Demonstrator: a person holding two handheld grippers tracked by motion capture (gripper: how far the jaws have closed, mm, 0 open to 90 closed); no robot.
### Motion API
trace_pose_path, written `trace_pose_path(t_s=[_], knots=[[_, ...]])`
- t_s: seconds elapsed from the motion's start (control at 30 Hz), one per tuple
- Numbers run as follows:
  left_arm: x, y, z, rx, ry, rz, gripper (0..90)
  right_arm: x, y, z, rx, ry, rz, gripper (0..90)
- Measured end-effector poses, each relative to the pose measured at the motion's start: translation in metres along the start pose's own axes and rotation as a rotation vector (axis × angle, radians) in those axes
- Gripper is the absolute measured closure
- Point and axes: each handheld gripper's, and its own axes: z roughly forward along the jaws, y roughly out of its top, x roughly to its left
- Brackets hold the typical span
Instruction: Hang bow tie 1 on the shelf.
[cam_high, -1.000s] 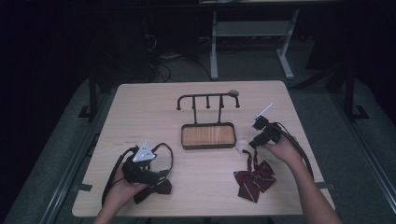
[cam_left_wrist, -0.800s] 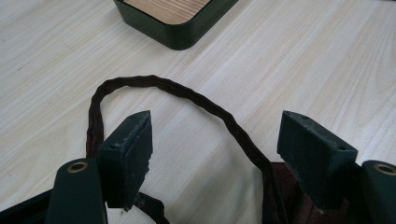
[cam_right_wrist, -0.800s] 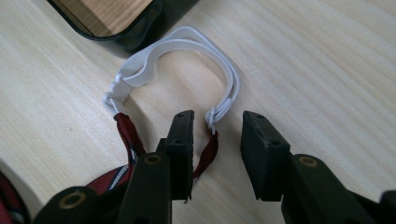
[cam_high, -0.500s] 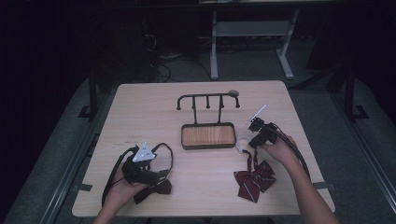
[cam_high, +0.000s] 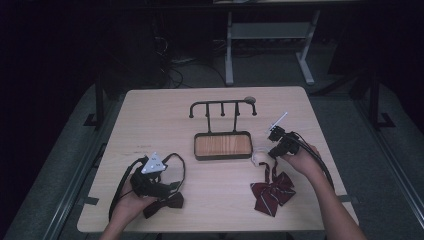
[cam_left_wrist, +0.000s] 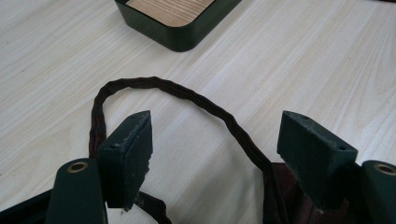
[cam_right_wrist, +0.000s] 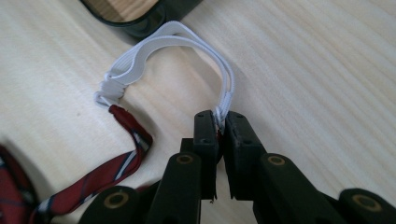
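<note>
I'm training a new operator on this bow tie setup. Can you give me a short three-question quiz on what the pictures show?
1. True or false: the right gripper is shut on the white elastic loop.
2. How do the left gripper jaws stand?
3. What lies between the left jaws: A) dark strap, B) striped bow tie, C) tray?

Key: 1 true. 2 open, wide apart. 3 A.

High view overhead, facing forward; both gripper views close, sharing the tray (cam_high: 222, 146).
</note>
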Motion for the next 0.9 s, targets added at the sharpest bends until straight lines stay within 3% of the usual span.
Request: trace_pose_path(t_s=[0.4, 0.67, 0.9], knots=[[-0.001, 0.000, 0.001, 0.005, -0.001, 0.006, 27.1, 0.003, -0.016, -0.035, -0.081, 0.073, -0.036, 83.2], [-0.002, 0.000, 0.001, 0.004, -0.005, -0.004, 27.1, 0.009, -0.023, -0.053, -0.091, 0.132, -0.077, 83.0], [-0.002, 0.000, 0.001, -0.002, -0.007, -0.006, 27.0, 0.014, -0.025, -0.067, -0.101, 0.148, -0.099, 83.0]])
